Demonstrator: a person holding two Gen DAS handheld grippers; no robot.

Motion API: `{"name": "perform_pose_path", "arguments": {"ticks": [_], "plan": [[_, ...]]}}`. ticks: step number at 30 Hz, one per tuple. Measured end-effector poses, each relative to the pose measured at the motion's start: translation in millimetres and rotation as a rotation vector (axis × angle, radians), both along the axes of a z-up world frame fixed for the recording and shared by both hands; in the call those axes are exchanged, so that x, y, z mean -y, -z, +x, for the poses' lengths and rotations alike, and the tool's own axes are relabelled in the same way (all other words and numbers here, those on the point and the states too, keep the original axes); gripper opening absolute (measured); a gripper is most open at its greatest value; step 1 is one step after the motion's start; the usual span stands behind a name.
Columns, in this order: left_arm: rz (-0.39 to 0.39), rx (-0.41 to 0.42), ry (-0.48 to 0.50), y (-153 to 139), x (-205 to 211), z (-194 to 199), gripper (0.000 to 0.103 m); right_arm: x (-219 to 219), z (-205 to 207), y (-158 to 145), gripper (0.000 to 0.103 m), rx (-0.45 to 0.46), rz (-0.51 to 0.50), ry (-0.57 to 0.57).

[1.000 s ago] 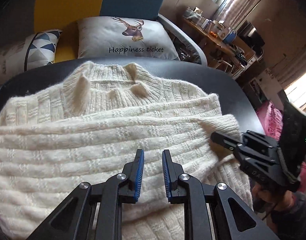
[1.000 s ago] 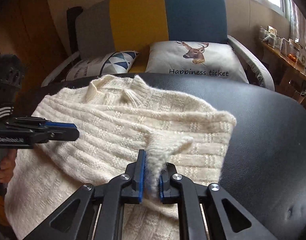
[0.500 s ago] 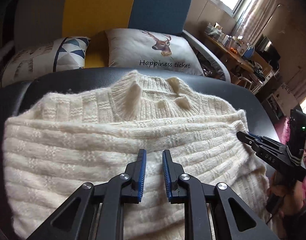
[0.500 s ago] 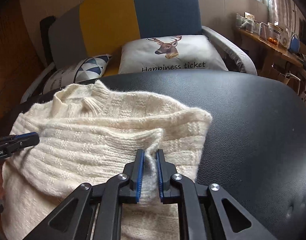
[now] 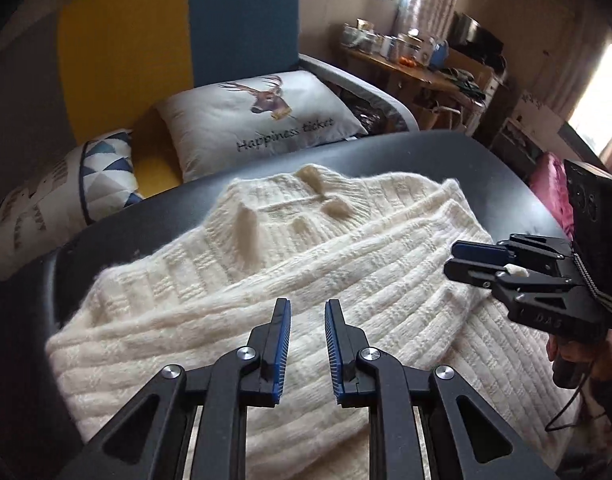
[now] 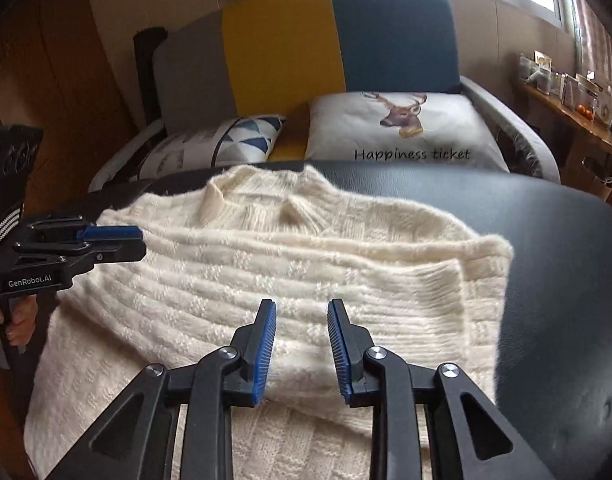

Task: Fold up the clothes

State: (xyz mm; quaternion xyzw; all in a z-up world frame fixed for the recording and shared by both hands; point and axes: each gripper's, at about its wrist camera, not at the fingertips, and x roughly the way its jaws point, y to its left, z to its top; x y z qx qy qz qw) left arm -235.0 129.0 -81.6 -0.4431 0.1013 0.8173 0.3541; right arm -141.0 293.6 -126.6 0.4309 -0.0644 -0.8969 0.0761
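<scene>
- Left wrist view: the left gripper (image 5: 307,307) stands with its jaws parted by a clear gap, nothing between the blue pads; it hangs just above the cream sweater (image 5: 266,292), and whether the tips touch the knit I cannot tell
- Right wrist view: the right gripper (image 6: 301,307) is likewise spread apart, its jaws empty, over the folded-in sleeve (image 6: 386,280) of the sweater; seen from the left camera, its fingers (image 5: 478,254) show a small tuft of cream fibre by the jaw, though no cloth is clamped
- Sweater: one, lying on the black table (image 6: 566,280) with the collar (image 6: 266,196) at the far edge; the sleeve lies crosswise over the body, cuff near the right-hand edge
- Hands: one visible on each gripper's handle, the left hand (image 6: 20,320) at the left edge of the right view, the right hand (image 5: 574,354) at the right edge of the left view
- Beyond the table: one sofa (image 6: 338,40) in grey, yellow and blue; two cushions on it, a deer cushion (image 6: 402,128) printed "Happiness ticket" and a triangle-patterned cushion (image 6: 226,146)
- Farther right: one wooden side table (image 5: 418,72) crowded with small items, too blurred to count
</scene>
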Motion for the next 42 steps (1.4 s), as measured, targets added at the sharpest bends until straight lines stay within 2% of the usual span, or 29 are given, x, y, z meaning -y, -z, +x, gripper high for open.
{"name": "perform_pose_path", "arguments": {"ticks": [2, 6, 8, 9, 10, 12, 16, 20, 23, 27, 30, 33, 36, 38, 40, 42], "plan": [[-0.023, 0.001, 0.053, 4.1, -23.8, -3.4, 0.018, -1.8, 1.2, 3.3, 0.027, 0.002, -0.012, 0.009], [-0.092, 0.041, 0.057, 25.4, -57.7, -17.7, 0.021, -5.3, 1.9, 8.7, 0.027, 0.004, -0.027, 0.020], [-0.062, 0.042, 0.028, 28.8, -59.6, -21.4, 0.019, -6.2, 2.9, 12.1, 0.027, 0.006, -0.036, 0.025], [-0.039, 0.047, 0.016, 28.2, -57.5, -22.0, 0.008, -6.2, 5.2, 14.3, 0.027, -0.001, -0.045, 0.030], [-0.022, 0.042, 0.004, 27.0, -54.5, -21.0, 0.003, -6.1, 7.6, 16.2, 0.027, -0.009, -0.052, 0.035], [0.011, 0.027, -0.023, 23.8, -48.6, -19.2, 0.003, -4.0, 10.8, 16.3, 0.027, -0.026, -0.045, 0.039], [0.047, 0.000, -0.095, 13.5, -45.8, -28.8, 0.002, -0.4, 2.2, 4.2, 0.027, -0.059, 0.051, 0.058], [-0.025, -0.001, -0.144, 24.0, -49.2, -39.8, 0.000, -14.0, -17.3, 12.8, 0.027, 0.006, 0.078, 0.103], [0.054, 0.053, -0.177, 19.9, -27.8, -36.5, 0.000, -22.1, -15.5, 17.5, 0.027, -0.015, 0.036, 0.103], [0.168, 0.111, -0.239, 2.7, 40.7, -18.5, 0.001, -22.4, -8.6, 3.5, 0.027, -0.034, 0.026, 0.125], [0.126, 0.085, -0.348, -1.8, 100.8, -14.3, 0.001, -9.5, 4.3, -12.6, 0.027, -0.090, -0.023, 0.061], [0.083, 0.059, -0.456, -6.2, 160.9, -10.2, 0.001, 5.9, 7.9, -11.0, 0.027, -0.084, -0.008, 0.028], [0.096, 0.173, -0.511, 14.7, 203.2, -19.3, 0.004, 10.8, 1.2, 2.1, 0.027, -0.034, -0.019, 0.047], [0.153, 0.234, -0.521, 25.7, 213.8, -20.4, 0.011, 10.9, -1.4, 4.1, 0.027, -0.034, -0.034, 0.065], [0.219, 0.297, -0.519, 35.8, 218.8, -23.5, 0.024, 10.9, -4.6, 4.0, 0.027, -0.034, -0.041, 0.068], [0.276, 0.345, -0.510, 43.8, 219.9, -29.1, 0.029, 12.6, -8.7, 5.7, 0.027, -0.022, -0.036, 0.062]]}}
